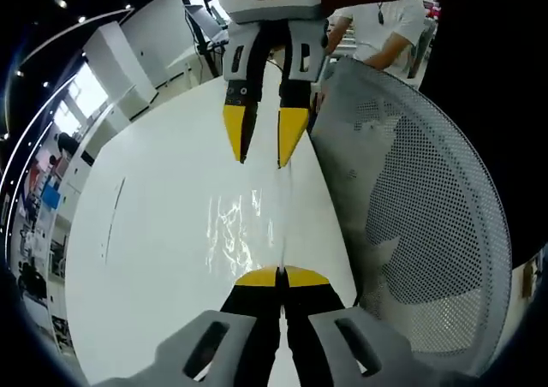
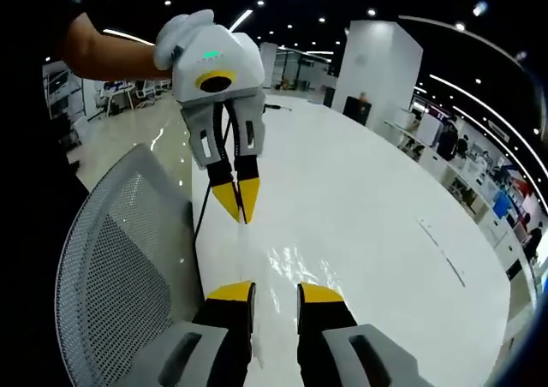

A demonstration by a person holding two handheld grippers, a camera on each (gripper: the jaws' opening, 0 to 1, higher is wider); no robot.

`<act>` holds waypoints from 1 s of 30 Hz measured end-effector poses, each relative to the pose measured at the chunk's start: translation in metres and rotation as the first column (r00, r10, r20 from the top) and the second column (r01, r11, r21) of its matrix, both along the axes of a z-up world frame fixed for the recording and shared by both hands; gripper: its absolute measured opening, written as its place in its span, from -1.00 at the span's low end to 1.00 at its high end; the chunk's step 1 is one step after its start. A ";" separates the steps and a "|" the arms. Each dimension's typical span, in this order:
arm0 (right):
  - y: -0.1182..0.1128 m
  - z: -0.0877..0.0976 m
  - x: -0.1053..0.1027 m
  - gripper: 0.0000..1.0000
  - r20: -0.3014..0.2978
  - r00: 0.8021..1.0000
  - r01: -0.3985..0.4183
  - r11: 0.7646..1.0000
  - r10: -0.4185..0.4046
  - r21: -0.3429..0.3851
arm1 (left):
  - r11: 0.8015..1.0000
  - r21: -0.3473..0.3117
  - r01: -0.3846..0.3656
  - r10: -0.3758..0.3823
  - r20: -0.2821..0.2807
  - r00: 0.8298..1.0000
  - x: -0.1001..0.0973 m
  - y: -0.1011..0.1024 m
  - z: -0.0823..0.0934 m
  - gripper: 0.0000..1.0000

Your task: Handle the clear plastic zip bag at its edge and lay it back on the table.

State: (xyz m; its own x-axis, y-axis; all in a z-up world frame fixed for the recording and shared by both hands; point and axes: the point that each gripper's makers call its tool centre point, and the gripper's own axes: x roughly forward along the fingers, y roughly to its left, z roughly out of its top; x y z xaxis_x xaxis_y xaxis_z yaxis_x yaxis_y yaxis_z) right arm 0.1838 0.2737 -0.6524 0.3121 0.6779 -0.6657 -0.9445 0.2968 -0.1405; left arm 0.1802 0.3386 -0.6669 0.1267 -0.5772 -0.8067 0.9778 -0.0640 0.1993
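The clear zip bag (image 1: 241, 231) lies flat on the white table (image 1: 145, 233), visible mostly as glints. My left gripper (image 1: 281, 276) is shut with its yellow tips together at the bag's near edge. Facing it from the far side, my right gripper (image 1: 265, 147) stands open just above the bag's other end. In the right gripper view the bag (image 2: 287, 263) shines between the two tools; my right gripper (image 2: 276, 294) shows a wide gap between its tips, while the left gripper (image 2: 239, 203) opposite is pinched shut at the bag's edge.
A grey mesh chair back (image 1: 428, 190) (image 2: 120, 258) stands close against the table's side edge. A person in a white shirt (image 1: 385, 27) is beyond the table's end. The table (image 2: 377, 199) stretches far on the other side.
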 end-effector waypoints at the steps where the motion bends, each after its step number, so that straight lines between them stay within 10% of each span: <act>1: 0.001 -0.002 -0.001 -0.67 0.000 1.000 -0.005 1.000 0.005 -0.004 | 1.000 -0.002 -0.002 0.002 0.001 1.000 0.000 0.000 0.000 -1.00; 30: 0.007 -0.025 -0.004 -1.00 -0.070 0.996 0.057 0.998 -0.057 0.000 | 0.982 -0.165 -0.088 0.085 -0.025 0.996 0.002 -0.025 0.030 -0.87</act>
State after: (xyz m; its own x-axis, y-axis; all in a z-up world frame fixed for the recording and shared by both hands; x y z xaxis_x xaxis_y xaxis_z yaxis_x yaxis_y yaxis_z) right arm 0.1801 0.2810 -0.6776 0.3029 0.6619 -0.6857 -0.9336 0.3505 -0.0740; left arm 0.1827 0.3140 -0.6365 0.1686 -0.6909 -0.7030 0.9817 0.0534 0.1829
